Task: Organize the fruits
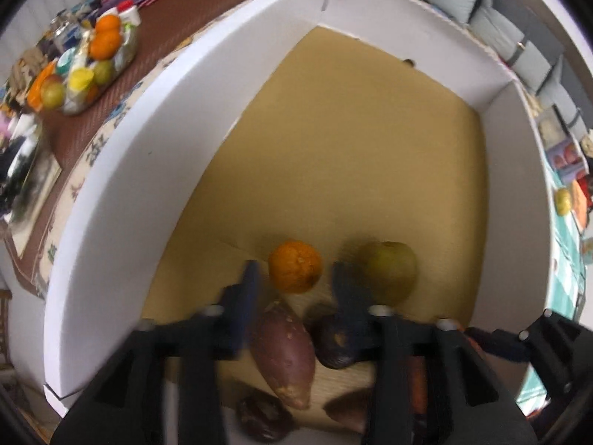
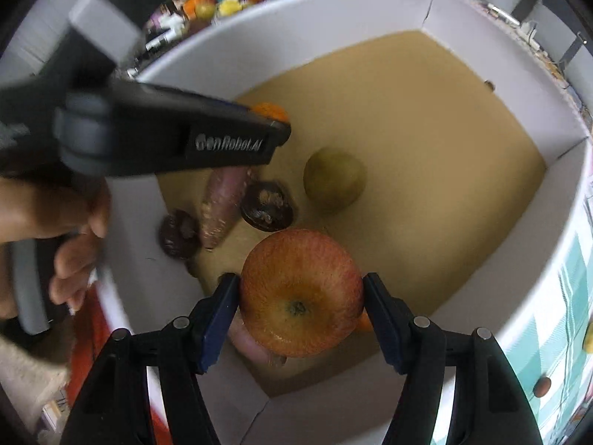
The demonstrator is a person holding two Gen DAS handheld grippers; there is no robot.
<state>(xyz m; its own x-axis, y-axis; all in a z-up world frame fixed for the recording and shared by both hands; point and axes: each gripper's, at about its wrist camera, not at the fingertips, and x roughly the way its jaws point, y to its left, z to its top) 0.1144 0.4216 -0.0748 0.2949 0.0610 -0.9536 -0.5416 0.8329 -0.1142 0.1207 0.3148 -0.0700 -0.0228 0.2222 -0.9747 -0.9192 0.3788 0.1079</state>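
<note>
A white cardboard box with a tan floor holds an orange, a green apple, a sweet potato and dark round fruits. My left gripper is open above the orange, its fingers apart and not touching it. My right gripper is shut on a red apple and holds it over the box's near corner. The left gripper also shows in the right wrist view, with the orange just past its tip. The green apple lies mid-box.
A tray of oranges, green fruits and bottles stands on a brown mat at the far left. A green fruit lies on the table right of the box. Grey cushions sit behind. A hand holds the left gripper.
</note>
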